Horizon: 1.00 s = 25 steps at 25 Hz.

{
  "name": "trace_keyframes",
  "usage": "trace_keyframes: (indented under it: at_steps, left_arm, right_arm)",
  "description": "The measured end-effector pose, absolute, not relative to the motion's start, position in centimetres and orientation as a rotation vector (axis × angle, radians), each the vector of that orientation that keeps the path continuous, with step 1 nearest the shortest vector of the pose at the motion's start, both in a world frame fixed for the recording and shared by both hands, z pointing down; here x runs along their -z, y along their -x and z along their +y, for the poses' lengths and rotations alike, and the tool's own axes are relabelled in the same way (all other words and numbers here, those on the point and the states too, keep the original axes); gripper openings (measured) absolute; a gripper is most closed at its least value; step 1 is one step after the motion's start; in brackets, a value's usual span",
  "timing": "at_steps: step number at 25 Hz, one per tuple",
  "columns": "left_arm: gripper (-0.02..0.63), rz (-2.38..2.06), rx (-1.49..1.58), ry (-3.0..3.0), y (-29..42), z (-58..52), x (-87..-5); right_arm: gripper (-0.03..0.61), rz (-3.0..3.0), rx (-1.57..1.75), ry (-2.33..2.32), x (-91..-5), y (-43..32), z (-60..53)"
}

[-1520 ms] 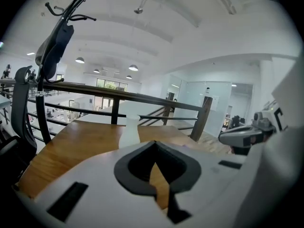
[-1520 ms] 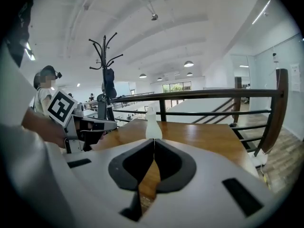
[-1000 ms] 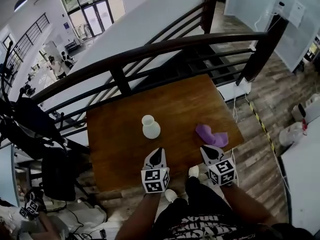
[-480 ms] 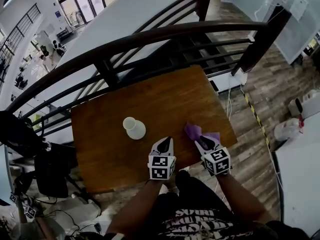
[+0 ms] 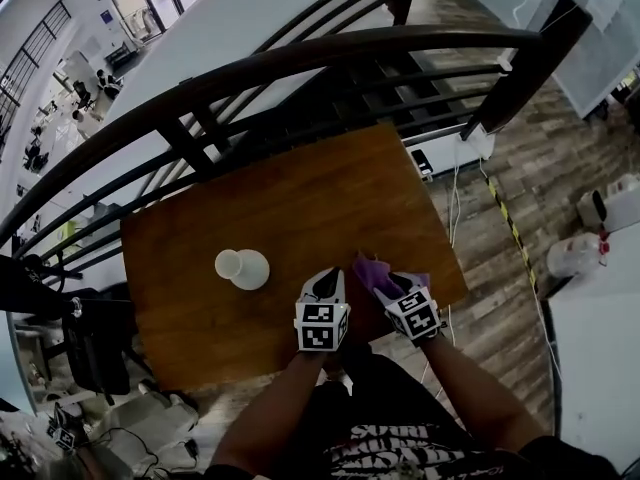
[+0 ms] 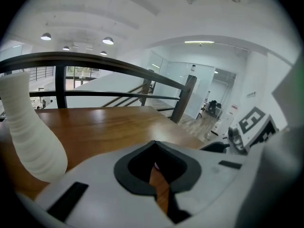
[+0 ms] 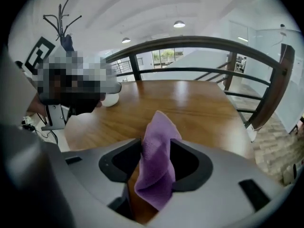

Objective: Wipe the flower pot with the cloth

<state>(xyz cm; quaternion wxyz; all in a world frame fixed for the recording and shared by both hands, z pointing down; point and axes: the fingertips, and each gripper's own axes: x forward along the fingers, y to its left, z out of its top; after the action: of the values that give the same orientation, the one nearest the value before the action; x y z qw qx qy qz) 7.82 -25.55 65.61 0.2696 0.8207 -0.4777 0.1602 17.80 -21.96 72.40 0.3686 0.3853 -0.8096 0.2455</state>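
A white ribbed flower pot (image 5: 242,268) stands upright on the left half of the brown wooden table (image 5: 300,188), and shows at the left edge of the left gripper view (image 6: 31,127). My left gripper (image 5: 323,286) hovers over the table's front to the right of the pot, apart from it; its jaws (image 6: 155,155) are shut with nothing in them. A purple cloth (image 5: 370,270) lies crumpled near the front right of the table. My right gripper (image 5: 392,286) is at the cloth. Its jaws are opening, and a raised fold of the cloth (image 7: 159,165) stands between them.
A dark curved railing (image 5: 300,68) runs behind the table's far edge. Beyond the right edge the wooden floor (image 5: 520,178) drops away. The person's body is against the front edge. Dark equipment (image 5: 90,338) stands left of the table.
Both grippers have come forward from the front edge and down over the table. The right one has reached the purple cloth and its jaws have spread apart. The pot has stayed put.
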Motion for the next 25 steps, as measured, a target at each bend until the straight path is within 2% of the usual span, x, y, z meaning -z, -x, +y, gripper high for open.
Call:
trace_keyframes:
  at_steps: [7,13,18,25]
  left_arm:
    - [-0.002,-1.286,-0.480,-2.164,-9.2,-26.7,-68.1]
    - [-0.002,-1.301,-0.477,-2.138,-9.5,-27.3,-68.9]
    - [-0.002,-1.363,-0.426,-2.130,-7.5,-28.3,-66.6]
    - [-0.002,-1.479,-0.320,-2.114,-2.3,-28.4,-61.8]
  right_arm:
    - [0.175,-1.996,-0.489,-0.875,-76.5,-18.3,-22.3]
    - [0.094,-1.998,-0.498,-0.879,-76.6,-18.9,-23.1]
    - [0.077,-2.075,-0.552,-0.919,-73.7,-17.9,-24.7]
    - [0.077,-2.238,-0.506,-0.950,-66.5,-11.8,-29.2]
